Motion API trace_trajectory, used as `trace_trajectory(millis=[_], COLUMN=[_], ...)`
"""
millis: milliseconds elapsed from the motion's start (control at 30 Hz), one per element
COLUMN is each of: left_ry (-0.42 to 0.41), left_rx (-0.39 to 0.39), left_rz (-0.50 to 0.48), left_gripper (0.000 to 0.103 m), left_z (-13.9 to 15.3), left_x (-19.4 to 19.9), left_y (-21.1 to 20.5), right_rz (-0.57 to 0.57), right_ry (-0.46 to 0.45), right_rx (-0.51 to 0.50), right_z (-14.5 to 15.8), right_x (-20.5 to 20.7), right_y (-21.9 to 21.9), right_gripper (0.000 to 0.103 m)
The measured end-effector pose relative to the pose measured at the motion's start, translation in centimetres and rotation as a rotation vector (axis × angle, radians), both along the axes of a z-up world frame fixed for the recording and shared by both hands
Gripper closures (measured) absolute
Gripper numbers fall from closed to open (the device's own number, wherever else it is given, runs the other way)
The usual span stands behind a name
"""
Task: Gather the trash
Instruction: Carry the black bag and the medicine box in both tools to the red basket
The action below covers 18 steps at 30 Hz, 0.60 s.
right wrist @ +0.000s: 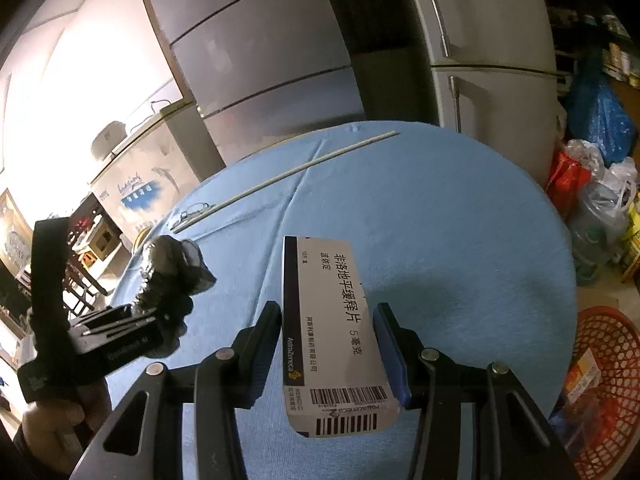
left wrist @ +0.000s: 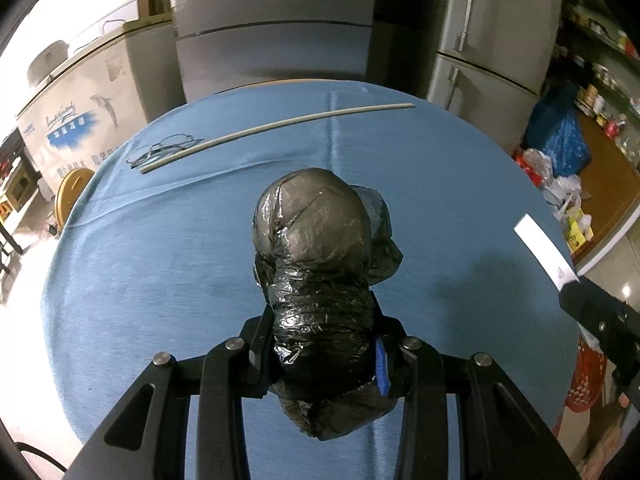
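Note:
My left gripper (left wrist: 322, 344) is shut on a crumpled black plastic bag (left wrist: 320, 248) and holds it above the round table with the blue cloth (left wrist: 160, 264). In the right wrist view the left gripper (right wrist: 156, 312) and its bag (right wrist: 172, 268) show at the left. My right gripper (right wrist: 330, 344) is shut on a white medicine box (right wrist: 328, 332) with black print and barcodes, held above the table (right wrist: 460, 260). The box's end (left wrist: 544, 248) shows at the right edge of the left wrist view.
A long pale stick (left wrist: 276, 130) and a pair of glasses (left wrist: 164, 148) lie at the far side of the table. An orange mesh basket (right wrist: 600, 368) stands on the floor at the right. Bags (right wrist: 592, 184) are piled on the floor. Refrigerators (left wrist: 272, 20) stand behind.

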<state>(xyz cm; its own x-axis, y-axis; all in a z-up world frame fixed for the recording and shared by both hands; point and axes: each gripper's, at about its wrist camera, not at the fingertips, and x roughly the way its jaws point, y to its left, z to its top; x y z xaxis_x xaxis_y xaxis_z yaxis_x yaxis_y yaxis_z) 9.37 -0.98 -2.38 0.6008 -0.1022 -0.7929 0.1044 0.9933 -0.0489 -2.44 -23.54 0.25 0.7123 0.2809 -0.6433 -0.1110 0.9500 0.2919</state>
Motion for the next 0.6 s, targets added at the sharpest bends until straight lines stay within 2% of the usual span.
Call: trace_trajectory(millis=[600], left_ry=[-0.004], left_rx=[0.037], left_rz=[-0.097], left_gripper=[0.064], left_z=[0.4], left_x=[-0.8], left_y=[-5.0], right_rz=[-0.091], right_ry=[-0.013], right_rx=[0.062], right_z=[-0.1], right_x=[-1.5], right_y=[-4.1], right_gripper=[0.052])
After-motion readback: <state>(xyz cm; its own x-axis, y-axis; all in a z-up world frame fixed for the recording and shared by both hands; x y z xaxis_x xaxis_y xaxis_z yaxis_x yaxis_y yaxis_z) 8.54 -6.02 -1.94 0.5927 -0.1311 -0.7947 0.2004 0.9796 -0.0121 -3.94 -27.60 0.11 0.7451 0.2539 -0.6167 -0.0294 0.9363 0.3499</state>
